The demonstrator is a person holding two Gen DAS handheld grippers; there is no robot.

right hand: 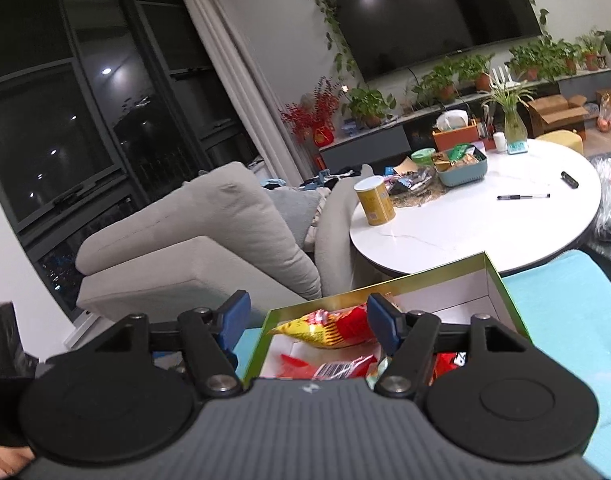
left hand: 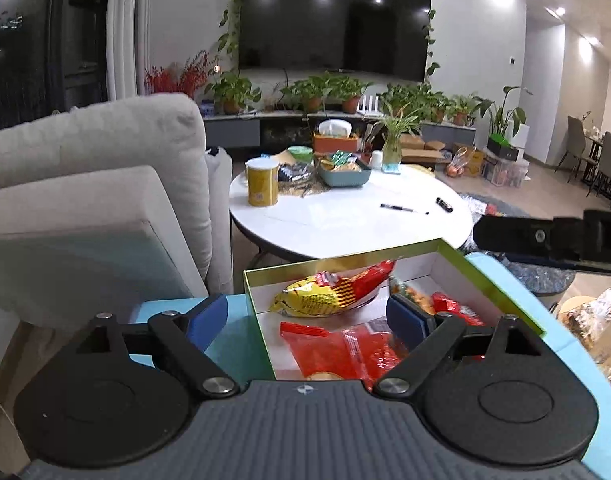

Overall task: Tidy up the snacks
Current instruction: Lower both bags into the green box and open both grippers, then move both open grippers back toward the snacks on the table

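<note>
Snacks sit gathered in the box (left hand: 457, 258), which rests on a turquoise seat (left hand: 561, 320) so the packets stay together: a yellow packet (left hand: 317, 296) at 12 o'clock inside it, a red packet (left hand: 345, 350) at 6 o'clock. Left gripper (left hand: 307, 316) hangs released above the box, nothing between its blue pads, probably just emptied. Right gripper (right hand: 307, 322) is parted too, grasping nothing, with more snacks waiting in the tray (right hand: 463, 170) on the round table (right hand: 485, 232) at 1 o'clock.

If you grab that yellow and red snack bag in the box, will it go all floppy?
Probably floppy: the yellow and red snack bag looks crinkled and puffy. Likely light, mostly air. Its shiny film may slip in a claw.
</note>
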